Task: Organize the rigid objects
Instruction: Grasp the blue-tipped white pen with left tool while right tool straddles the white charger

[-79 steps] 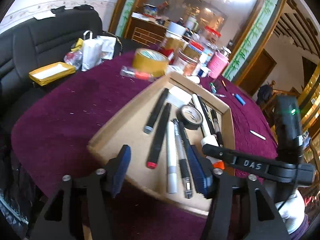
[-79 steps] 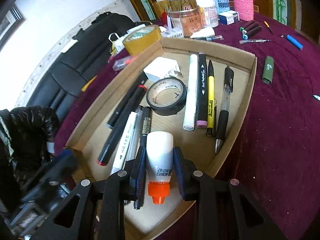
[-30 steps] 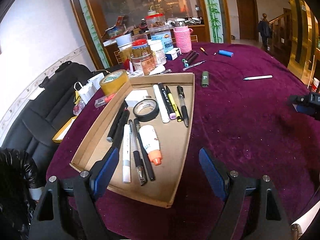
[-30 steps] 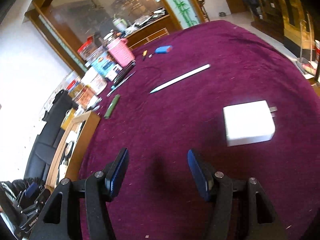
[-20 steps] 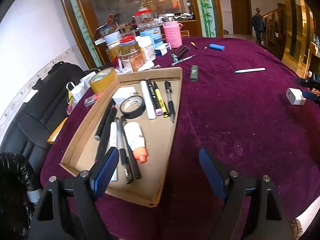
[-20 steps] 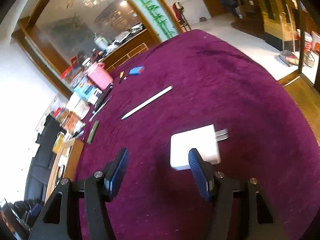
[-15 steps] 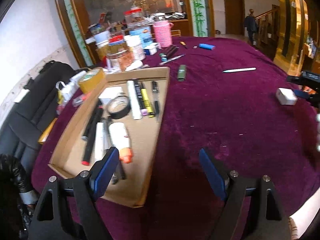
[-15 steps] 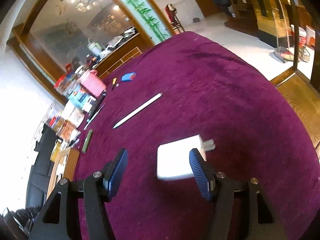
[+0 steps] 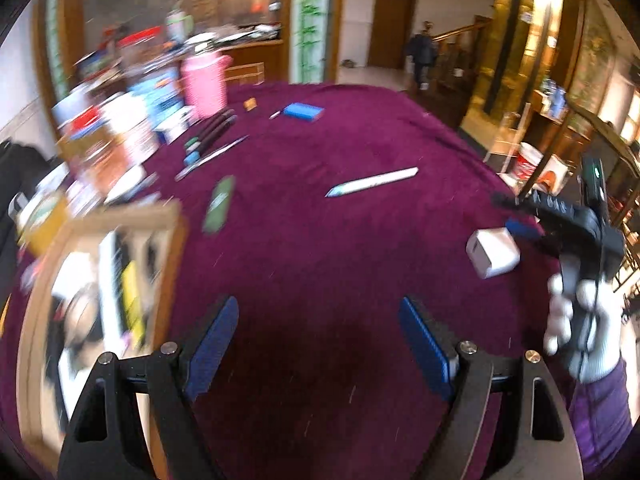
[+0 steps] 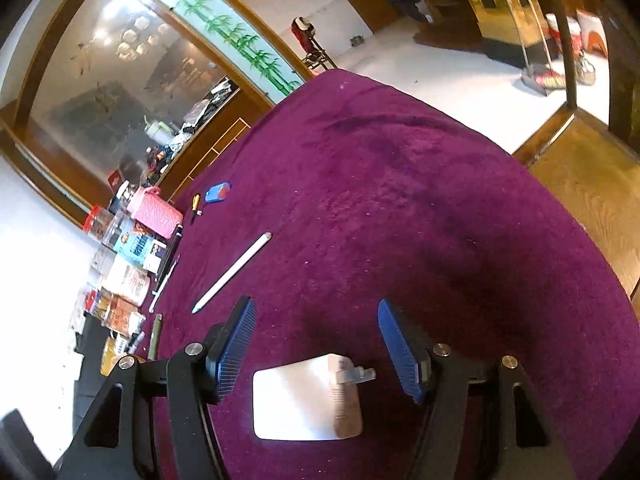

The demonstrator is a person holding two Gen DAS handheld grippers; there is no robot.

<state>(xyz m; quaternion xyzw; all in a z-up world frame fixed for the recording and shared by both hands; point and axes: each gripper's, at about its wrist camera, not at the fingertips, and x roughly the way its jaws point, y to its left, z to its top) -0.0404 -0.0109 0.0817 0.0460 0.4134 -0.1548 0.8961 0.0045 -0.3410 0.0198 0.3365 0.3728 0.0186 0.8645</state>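
A white plug adapter (image 10: 306, 398) lies on the purple tablecloth between the open fingers of my right gripper (image 10: 318, 346), not touched by either pad. It also shows in the left wrist view (image 9: 493, 253), beside my right gripper (image 9: 520, 216). My left gripper (image 9: 320, 350) is open and empty above bare cloth. The cardboard tray (image 9: 40, 280) with pens and tape is blurred at the left. A white stylus (image 10: 232, 272) (image 9: 372, 182) and a green lighter (image 9: 218, 204) lie loose on the cloth.
Jars, boxes and a pink holder (image 9: 204, 80) crowd the table's far left. A blue case (image 9: 302, 112) (image 10: 218, 192) and dark markers (image 9: 212, 130) lie near them. The table edge (image 10: 580, 240) drops to the floor on the right.
My right gripper has moved forward so the adapter now lies between its fingers. My left gripper has swung right, away from the tray; its view is blurred.
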